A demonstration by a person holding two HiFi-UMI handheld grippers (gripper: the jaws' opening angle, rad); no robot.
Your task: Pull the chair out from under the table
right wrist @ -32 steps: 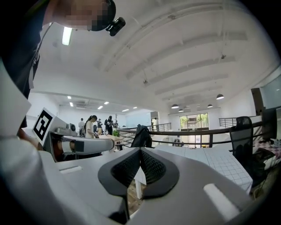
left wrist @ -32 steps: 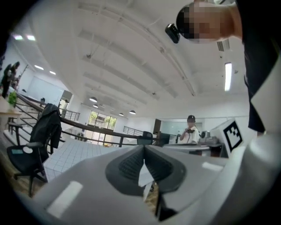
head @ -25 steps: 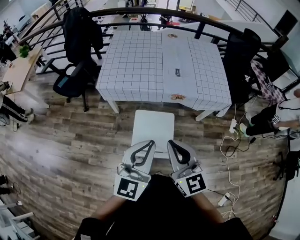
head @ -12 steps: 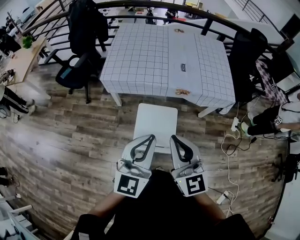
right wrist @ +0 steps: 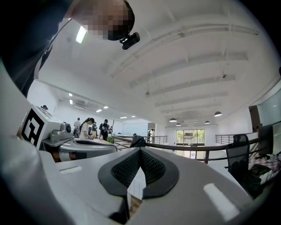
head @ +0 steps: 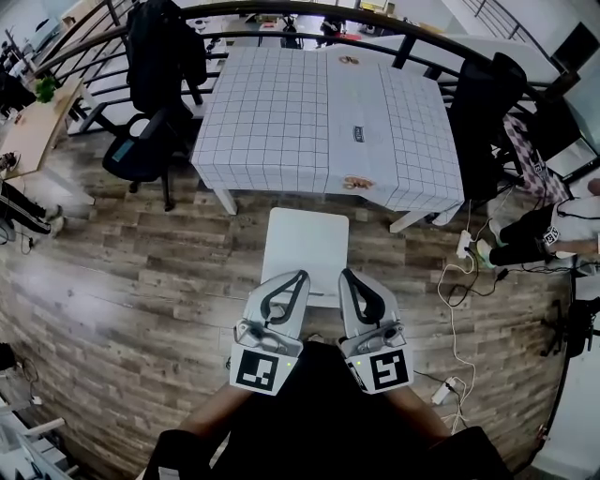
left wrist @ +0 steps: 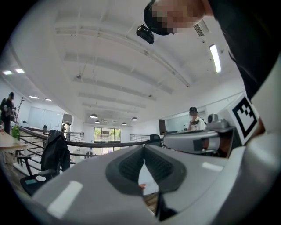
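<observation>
At the far left I see a black office chair [head: 141, 155] with a dark jacket [head: 164, 47] hung over its back, standing on the plank floor [head: 122, 281] just beside the table's left side. The table [head: 281, 122] fills the far middle of my head view, covered in a white cloth with a grid pattern, with a dark railing [head: 281, 11] curving behind it.

The white chair [head: 305, 246] sits in the middle, its seat on the near side of the table, far edge just beside the hanging cloth. My left gripper [head: 302, 277] lies over the seat's near edge at its left, and in the left gripper view its fingers [left wrist: 131, 165] are pressed together at the tips with nothing pinched. My right gripper [head: 345, 276] lies alongside it over the same edge, and in the right gripper view its fingers [right wrist: 151, 169] are likewise closed together and empty. Whether either tip touches the seat I cannot tell.

To the right, a second black chair [head: 483, 112] stands by the table's right side. Beyond it a seated person [head: 548, 234] is at the frame edge, with cables [head: 455, 291] trailing across the floor nearby.
</observation>
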